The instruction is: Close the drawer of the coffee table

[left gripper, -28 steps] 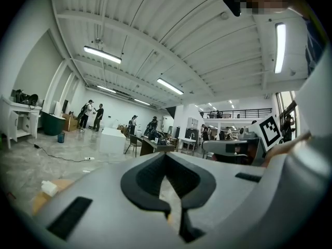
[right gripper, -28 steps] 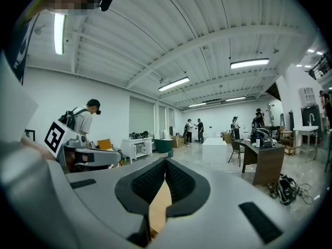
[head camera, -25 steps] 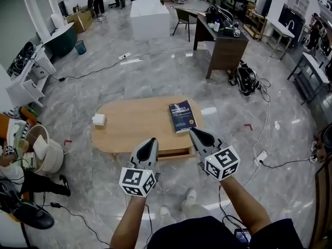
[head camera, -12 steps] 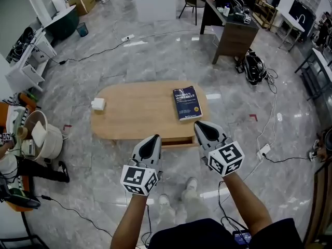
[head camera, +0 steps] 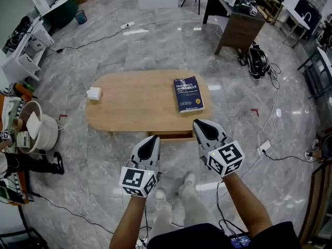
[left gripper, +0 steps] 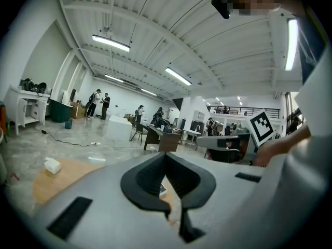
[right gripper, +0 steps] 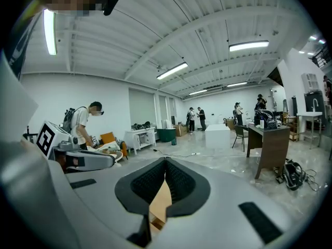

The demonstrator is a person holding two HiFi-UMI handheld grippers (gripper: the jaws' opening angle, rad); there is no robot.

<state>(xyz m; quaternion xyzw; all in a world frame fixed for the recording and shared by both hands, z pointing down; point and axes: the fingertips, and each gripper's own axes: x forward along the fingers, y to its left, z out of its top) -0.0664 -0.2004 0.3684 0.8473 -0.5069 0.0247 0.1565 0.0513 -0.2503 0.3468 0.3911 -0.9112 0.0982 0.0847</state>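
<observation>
The oval wooden coffee table stands in front of me in the head view. Its drawer shows as a dark strip under the near edge, sticking out a little. My left gripper is shut and empty, its tip just short of the table's near edge, left of the drawer. My right gripper is also shut and empty, with its tip at the table edge by the drawer's right end. In the left gripper view the left gripper points over the table top. The right gripper shows wood between its pads.
A dark blue book lies on the table's right part and a small white box on its left end. My feet stand on the marble floor. A round basket is at left, a dark desk and cables at back right.
The table has shifted up in the head view and shows from steeper above. Both grippers keep their place in the view, shut, with their tips closer to the table's near edge.
</observation>
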